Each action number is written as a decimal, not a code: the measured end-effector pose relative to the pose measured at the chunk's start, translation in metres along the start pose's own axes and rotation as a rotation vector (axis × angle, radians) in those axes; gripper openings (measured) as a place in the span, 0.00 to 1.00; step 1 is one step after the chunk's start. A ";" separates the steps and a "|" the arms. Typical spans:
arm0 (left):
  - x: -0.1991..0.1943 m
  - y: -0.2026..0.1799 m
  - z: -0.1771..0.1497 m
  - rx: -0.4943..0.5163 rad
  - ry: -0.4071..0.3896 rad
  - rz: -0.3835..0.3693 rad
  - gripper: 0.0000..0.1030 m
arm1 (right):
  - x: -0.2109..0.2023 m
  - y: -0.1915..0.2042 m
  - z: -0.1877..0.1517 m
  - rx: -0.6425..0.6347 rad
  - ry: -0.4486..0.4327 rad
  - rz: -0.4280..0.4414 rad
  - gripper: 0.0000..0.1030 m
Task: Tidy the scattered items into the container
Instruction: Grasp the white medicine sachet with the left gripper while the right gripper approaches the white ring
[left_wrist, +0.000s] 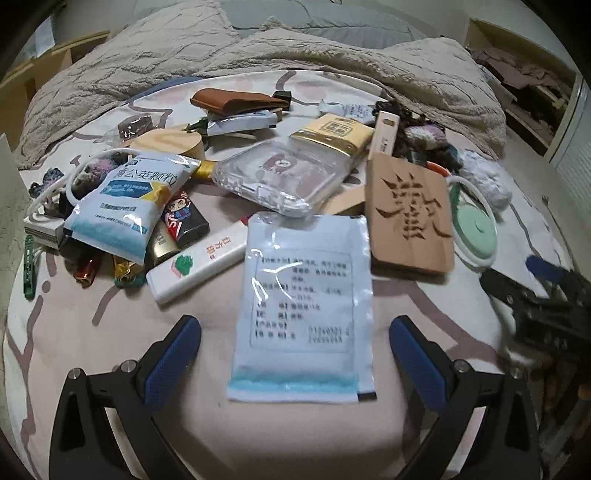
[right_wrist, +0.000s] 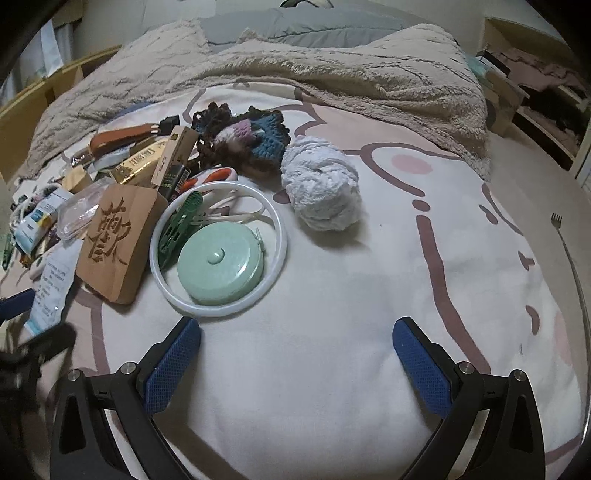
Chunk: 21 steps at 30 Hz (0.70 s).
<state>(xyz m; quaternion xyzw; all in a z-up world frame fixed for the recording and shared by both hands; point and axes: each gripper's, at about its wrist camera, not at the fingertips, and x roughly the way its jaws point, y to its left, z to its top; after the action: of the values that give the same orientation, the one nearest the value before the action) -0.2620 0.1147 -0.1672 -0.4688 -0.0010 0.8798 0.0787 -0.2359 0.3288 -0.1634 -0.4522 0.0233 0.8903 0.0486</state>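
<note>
While both tongs hover spread wide and empty over the bedsheet (right_wrist: 332, 295), the left gripper (left_wrist: 295, 354) straddles a white medicine sachet (left_wrist: 303, 306), long axis pointing away from it. Beyond lie a carved wooden block (left_wrist: 410, 218) and clear plastic case (left_wrist: 284, 177). Ahead-left of the right gripper (right_wrist: 297, 354) sits a green tape measure (right_wrist: 220, 271) inside a white ring (right_wrist: 218, 312), pale yarn ball (right_wrist: 321, 188) farther off.
</note>
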 end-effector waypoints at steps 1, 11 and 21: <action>0.000 0.000 -0.001 0.003 -0.007 0.003 1.00 | -0.001 -0.001 -0.002 0.006 -0.007 0.000 1.00; -0.012 0.008 -0.010 -0.022 -0.066 0.024 0.69 | -0.003 0.014 0.006 -0.068 -0.002 0.045 1.00; -0.035 0.011 -0.039 0.012 -0.081 -0.033 0.65 | 0.016 0.039 0.031 -0.160 0.026 0.052 1.00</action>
<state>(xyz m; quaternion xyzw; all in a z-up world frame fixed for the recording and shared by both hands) -0.2120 0.0961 -0.1615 -0.4322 -0.0064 0.8967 0.0960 -0.2745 0.2941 -0.1584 -0.4653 -0.0354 0.8844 -0.0110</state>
